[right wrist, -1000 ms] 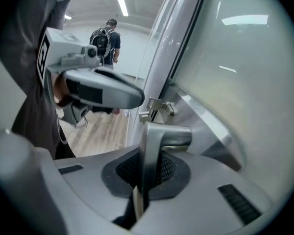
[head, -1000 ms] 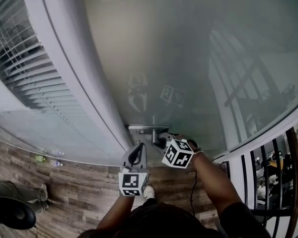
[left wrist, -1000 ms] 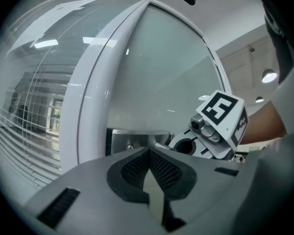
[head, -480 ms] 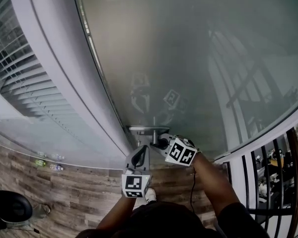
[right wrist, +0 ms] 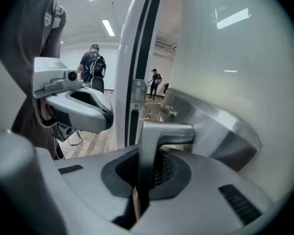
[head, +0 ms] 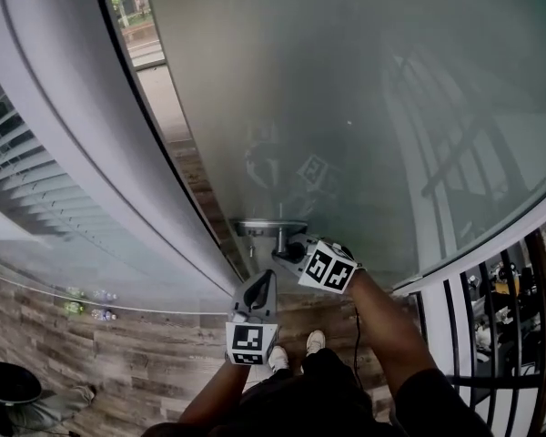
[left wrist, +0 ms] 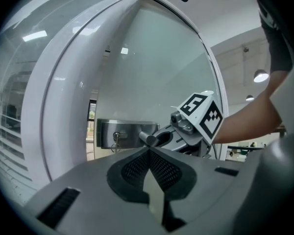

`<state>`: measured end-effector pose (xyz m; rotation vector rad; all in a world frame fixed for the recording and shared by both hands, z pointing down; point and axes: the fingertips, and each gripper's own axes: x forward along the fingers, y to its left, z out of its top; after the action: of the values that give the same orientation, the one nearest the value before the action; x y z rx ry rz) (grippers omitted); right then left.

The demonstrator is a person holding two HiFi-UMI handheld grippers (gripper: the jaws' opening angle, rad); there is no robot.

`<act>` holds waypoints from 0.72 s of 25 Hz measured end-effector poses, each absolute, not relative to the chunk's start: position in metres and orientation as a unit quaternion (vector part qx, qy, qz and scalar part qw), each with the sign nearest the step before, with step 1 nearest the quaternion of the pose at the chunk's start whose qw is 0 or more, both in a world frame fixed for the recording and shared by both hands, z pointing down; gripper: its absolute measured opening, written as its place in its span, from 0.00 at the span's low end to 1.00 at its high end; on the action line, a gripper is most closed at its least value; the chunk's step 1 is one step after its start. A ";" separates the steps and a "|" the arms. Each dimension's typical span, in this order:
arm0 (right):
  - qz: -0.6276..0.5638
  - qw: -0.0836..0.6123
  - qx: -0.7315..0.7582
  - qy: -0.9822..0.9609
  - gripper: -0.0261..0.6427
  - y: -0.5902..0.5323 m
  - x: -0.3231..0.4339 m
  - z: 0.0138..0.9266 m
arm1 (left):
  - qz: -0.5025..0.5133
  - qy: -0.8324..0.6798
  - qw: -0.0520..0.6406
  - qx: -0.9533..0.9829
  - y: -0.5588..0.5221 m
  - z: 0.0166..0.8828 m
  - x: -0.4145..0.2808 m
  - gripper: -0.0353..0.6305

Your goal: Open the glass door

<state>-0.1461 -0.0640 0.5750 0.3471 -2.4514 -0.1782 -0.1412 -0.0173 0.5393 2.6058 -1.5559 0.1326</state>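
Clamping the metal handle (right wrist: 152,146), the right tongs (right wrist: 142,180) sat shut tight on the lever, which stuck out from the steel lock plate (left wrist: 125,131) low on the glass door (head: 346,107). Left tongs (left wrist: 149,170) were pressed together with nothing in them, hanging just beside the right tongs and short of the handle, not touching the door. Door looked already off the latch: a gap (head: 150,62) showed between its edge and the white frame (head: 55,135), with pavement and greenery visible through it in the head view. So grip done, unlatching apparently done, swing begun. Left to do, as I judge it: carry the door on by the handle until it stood wide enough to pass, then let go. Only 1 of the 2 tongs was working; the other looked idle. Door stood right in front of the person, above the wood floor (head: 118,353).
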 end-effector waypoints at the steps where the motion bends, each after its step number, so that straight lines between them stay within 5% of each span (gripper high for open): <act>1: -0.067 0.324 0.136 -0.934 0.06 -0.070 -0.145 0.577 | 0.044 -0.511 0.052 0.857 -0.021 0.542 -0.139 0.06; 18: -0.029 0.333 0.196 -0.922 0.06 -0.221 -0.147 0.561 | 0.059 -0.558 0.057 0.825 -0.141 0.536 -0.146 0.06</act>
<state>-0.1470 -0.2208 0.5613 0.5130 -2.4068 -0.0751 -0.1461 -0.1406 0.5363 2.5034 -1.6935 0.1784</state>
